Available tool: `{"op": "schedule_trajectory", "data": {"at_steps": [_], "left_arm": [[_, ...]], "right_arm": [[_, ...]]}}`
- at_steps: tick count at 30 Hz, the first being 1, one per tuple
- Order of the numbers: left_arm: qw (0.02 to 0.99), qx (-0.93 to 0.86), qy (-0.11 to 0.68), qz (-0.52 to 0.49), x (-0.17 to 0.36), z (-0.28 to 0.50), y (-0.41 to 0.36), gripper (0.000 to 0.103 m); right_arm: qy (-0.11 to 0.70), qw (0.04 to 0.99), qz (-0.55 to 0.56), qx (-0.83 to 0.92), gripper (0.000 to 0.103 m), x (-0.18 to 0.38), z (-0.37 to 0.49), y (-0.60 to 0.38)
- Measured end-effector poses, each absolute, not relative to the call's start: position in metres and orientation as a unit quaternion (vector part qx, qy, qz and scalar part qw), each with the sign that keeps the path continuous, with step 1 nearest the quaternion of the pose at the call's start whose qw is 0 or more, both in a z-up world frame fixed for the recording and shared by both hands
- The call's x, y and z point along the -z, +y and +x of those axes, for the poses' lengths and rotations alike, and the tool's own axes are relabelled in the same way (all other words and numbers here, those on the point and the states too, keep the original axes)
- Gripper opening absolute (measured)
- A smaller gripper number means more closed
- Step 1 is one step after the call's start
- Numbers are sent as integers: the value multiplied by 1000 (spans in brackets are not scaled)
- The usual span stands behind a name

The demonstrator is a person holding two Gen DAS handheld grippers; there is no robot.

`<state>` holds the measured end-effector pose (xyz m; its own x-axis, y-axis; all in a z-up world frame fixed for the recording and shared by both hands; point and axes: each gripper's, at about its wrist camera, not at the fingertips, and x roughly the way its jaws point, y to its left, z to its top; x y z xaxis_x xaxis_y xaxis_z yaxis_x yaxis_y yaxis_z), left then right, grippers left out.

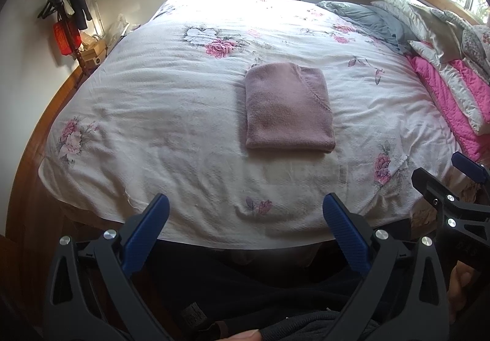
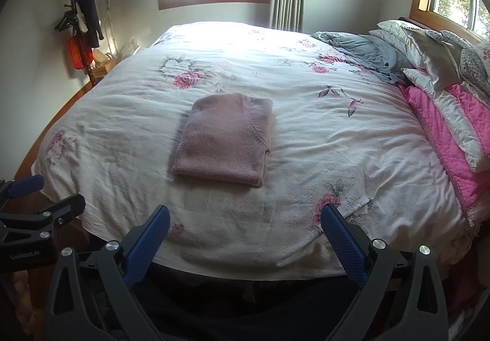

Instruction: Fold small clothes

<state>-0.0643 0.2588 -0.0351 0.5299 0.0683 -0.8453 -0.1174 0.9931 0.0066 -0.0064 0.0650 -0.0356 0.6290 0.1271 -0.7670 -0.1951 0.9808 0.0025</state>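
A mauve knit garment point(image 1: 288, 106) lies folded into a neat rectangle in the middle of the bed; the right wrist view shows the same garment point(image 2: 223, 140). My left gripper point(image 1: 245, 206) hangs open over the bed's near edge, well short of the garment, with nothing between its blue pads. My right gripper point(image 2: 245, 215) is open too and holds nothing, at the same near edge. Each gripper shows at the side of the other's view: the right gripper point(image 1: 447, 169) and the left gripper point(image 2: 46, 191).
The bed point(image 1: 153, 126) has a white floral cover. Pillows point(image 1: 435, 22), a grey blanket point(image 1: 367, 19) and a pink quilt point(image 1: 444, 96) are stacked at its right. A coat stand point(image 1: 65, 13) with a red bag stands at the left wall. Dark clothing of the person fills the bottom.
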Motion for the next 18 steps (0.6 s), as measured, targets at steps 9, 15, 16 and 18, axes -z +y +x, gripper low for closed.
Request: {"op": "schedule_trajectory", "data": {"at_steps": [9, 15, 16, 18], "left_arm": [[873, -55, 484, -25, 37, -64, 260, 100], [873, -55, 484, -25, 37, -65, 259, 100], [873, -55, 484, -25, 37, -65, 259, 100], [873, -55, 484, -25, 38, -65, 259, 100]], "right_arm": [[423, 901, -37, -93, 99, 37, -4, 63], [423, 900, -33, -98, 99, 37, -3, 62], [424, 900, -32, -98, 99, 37, -3, 61], [424, 900, -32, -98, 99, 37, -2, 61]]}}
